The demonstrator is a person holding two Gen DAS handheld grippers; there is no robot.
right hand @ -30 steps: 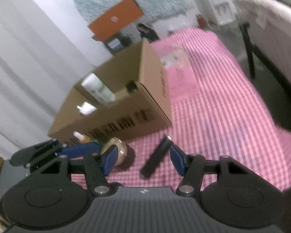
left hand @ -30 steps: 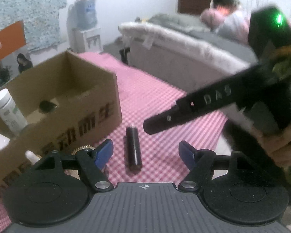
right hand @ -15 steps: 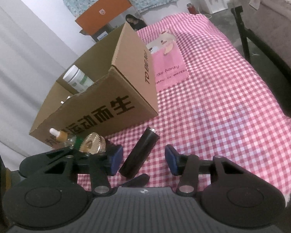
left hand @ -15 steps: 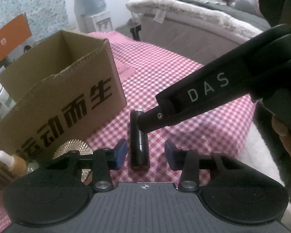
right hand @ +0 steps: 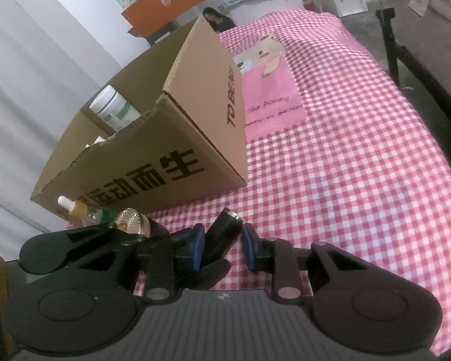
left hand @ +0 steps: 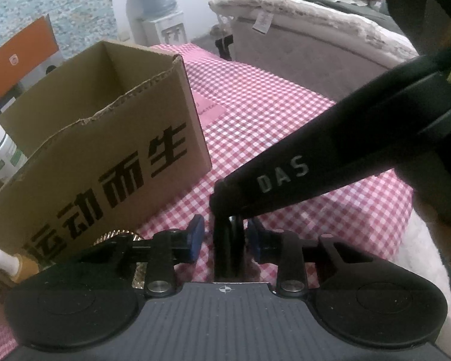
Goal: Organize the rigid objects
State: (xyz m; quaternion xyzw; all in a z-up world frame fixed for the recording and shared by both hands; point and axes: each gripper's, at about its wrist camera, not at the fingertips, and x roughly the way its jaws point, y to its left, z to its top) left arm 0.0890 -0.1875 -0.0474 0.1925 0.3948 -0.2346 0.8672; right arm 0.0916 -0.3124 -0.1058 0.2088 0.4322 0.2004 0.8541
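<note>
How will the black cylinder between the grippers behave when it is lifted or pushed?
The black cylinder looks rigid, so it should keep its shape when squeezed. Lying on its side on the checked cloth, it would probably roll if pushed sideways. Its smooth, glossy surface may slip between the pads, so a firm centred grip seems wise.

One cardboard box (right hand: 177, 162). One white-and-green bottle (right hand: 114, 108) inside it. One dropper bottle (right hand: 73, 207), one gold-lidded jar (right hand: 132, 224) left of the fingers. One black tube (right hand: 222, 234) between them. One water dispenser (left hand: 159, 9).
</note>
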